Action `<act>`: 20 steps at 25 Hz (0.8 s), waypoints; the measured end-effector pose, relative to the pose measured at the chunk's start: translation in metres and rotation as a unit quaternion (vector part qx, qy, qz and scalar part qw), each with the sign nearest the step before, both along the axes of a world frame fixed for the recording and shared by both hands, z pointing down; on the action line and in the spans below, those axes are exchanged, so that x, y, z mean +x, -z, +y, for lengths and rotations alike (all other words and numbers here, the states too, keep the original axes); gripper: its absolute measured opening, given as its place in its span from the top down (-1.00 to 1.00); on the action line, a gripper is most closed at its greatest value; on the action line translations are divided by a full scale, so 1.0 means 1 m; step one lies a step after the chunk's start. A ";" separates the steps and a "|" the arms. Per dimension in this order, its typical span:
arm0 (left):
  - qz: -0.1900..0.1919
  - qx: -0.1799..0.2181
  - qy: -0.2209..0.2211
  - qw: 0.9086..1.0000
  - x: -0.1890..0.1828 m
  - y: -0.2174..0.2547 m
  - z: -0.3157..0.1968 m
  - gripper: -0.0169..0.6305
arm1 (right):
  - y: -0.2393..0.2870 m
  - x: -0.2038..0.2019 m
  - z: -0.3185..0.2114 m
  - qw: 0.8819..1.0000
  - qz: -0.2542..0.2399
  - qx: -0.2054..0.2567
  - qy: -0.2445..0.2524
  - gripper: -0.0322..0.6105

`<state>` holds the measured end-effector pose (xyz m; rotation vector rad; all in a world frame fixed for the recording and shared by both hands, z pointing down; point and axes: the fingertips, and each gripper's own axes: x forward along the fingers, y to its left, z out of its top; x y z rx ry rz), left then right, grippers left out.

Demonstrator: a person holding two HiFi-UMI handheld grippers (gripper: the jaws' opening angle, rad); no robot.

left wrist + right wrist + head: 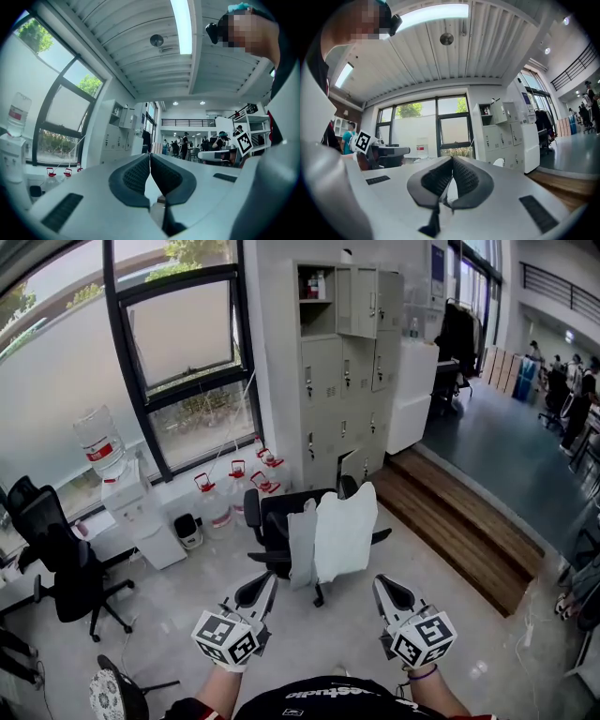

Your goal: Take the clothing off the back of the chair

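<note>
A white-and-grey garment (333,532) hangs over the back of a black office chair (270,521) in the middle of the head view. Both grippers sit nearer to me than the chair, apart from it, and point level toward it. My left gripper (266,579) is below and left of the garment, my right gripper (382,581) below and right. In the left gripper view the left gripper (149,155) has its jaws pressed together with nothing between them. The right gripper (452,160) in its own view is likewise shut and empty.
Grey lockers (345,362) stand behind the chair, with water jugs (217,502) and a water dispenser (139,512) along the window wall. Another black chair (58,559) is at the left. A wooden step (464,526) runs along the right.
</note>
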<state>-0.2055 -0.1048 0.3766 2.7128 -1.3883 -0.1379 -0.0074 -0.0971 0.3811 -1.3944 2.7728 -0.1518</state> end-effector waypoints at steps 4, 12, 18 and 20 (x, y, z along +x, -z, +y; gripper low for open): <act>-0.009 0.003 0.001 1.000 0.025 0.010 -0.048 0.87 | 0.011 0.018 -0.044 1.000 -0.004 0.005 0.019 0.89; -0.016 0.003 0.001 1.000 0.066 0.024 -0.110 0.87 | 0.009 0.057 -0.105 1.000 -0.012 -0.010 0.027 0.89; -0.031 -0.005 -0.010 0.999 0.062 0.016 -0.141 0.87 | 0.002 0.050 -0.139 0.999 -0.002 -0.023 0.028 0.89; -0.029 -0.003 -0.015 0.999 0.053 0.019 -0.150 0.87 | 0.005 0.042 -0.147 1.000 -0.002 -0.020 0.022 0.89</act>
